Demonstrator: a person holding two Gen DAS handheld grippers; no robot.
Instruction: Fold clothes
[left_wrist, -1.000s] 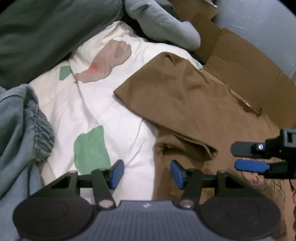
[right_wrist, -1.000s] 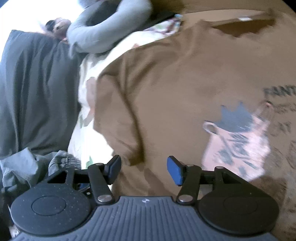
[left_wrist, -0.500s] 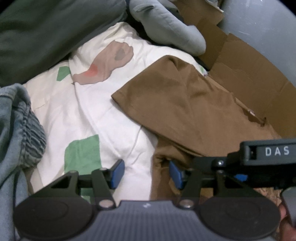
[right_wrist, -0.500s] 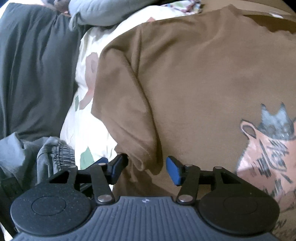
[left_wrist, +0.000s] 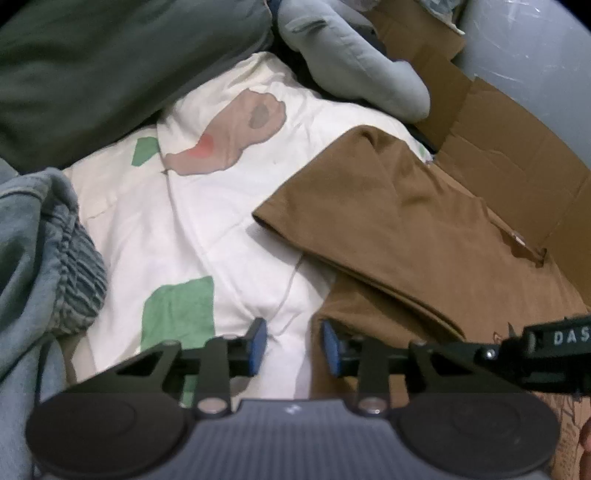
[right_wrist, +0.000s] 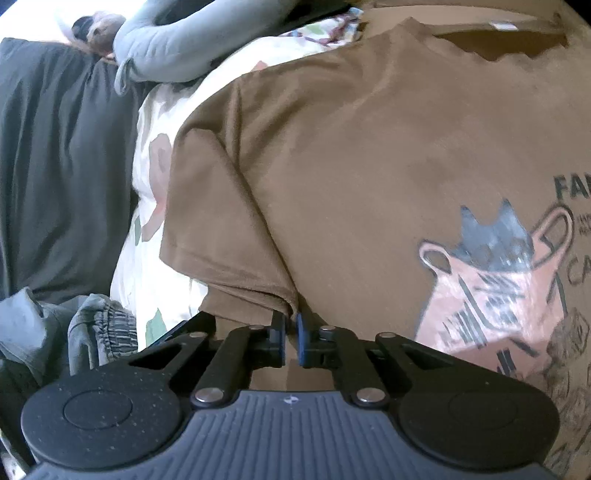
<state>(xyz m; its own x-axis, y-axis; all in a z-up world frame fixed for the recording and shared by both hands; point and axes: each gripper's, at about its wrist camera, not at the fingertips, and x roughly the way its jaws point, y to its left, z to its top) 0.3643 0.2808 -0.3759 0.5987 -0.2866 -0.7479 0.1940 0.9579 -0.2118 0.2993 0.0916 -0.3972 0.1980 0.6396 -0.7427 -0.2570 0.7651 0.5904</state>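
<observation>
Right gripper (right_wrist: 290, 334) now clamped on brown printed cotton T-shirt (right_wrist: 369, 166) sleeve hem; left gripper (left_wrist: 293, 341) apart, unloaded; sleeve fold ready.

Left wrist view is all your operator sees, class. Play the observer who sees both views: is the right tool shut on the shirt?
Observer: Yes. The right tool is shut on the shirt, at the corner of the sleeve hem.
Operator: What is printed on the front?
Observer: A pink pot with a grey cat shape rising from it.
</observation>
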